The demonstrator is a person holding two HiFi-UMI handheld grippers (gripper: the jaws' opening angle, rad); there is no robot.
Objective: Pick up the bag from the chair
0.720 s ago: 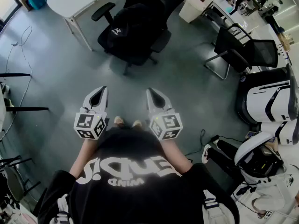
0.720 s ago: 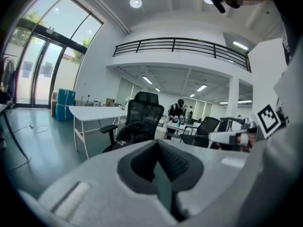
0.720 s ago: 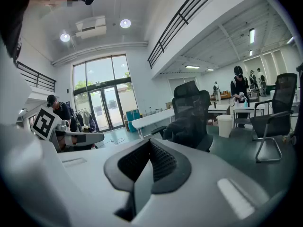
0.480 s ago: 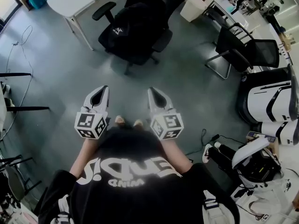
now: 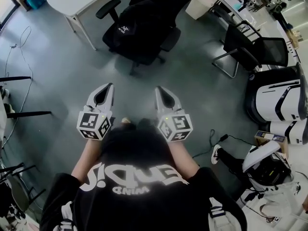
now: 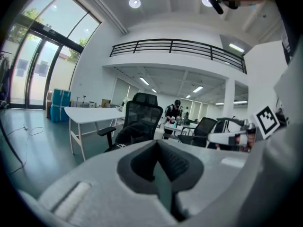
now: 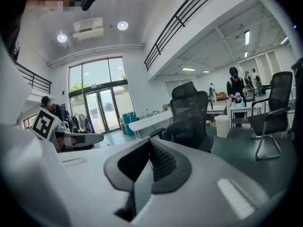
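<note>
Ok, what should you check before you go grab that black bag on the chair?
1. Black soft bag with a white logo lies on the black office chair: ok.
2. Left gripper empty: ok.
3. Right gripper empty: ok.
4. Jaws open for grabbing: not ok, both shut.
5. Grippers near the bag: not ok, grey floor lies between.
6. Best spot to grip the bag: cannot tell.

Both grippers (image 5: 109, 91) (image 5: 160, 93) closed, empty.
</note>
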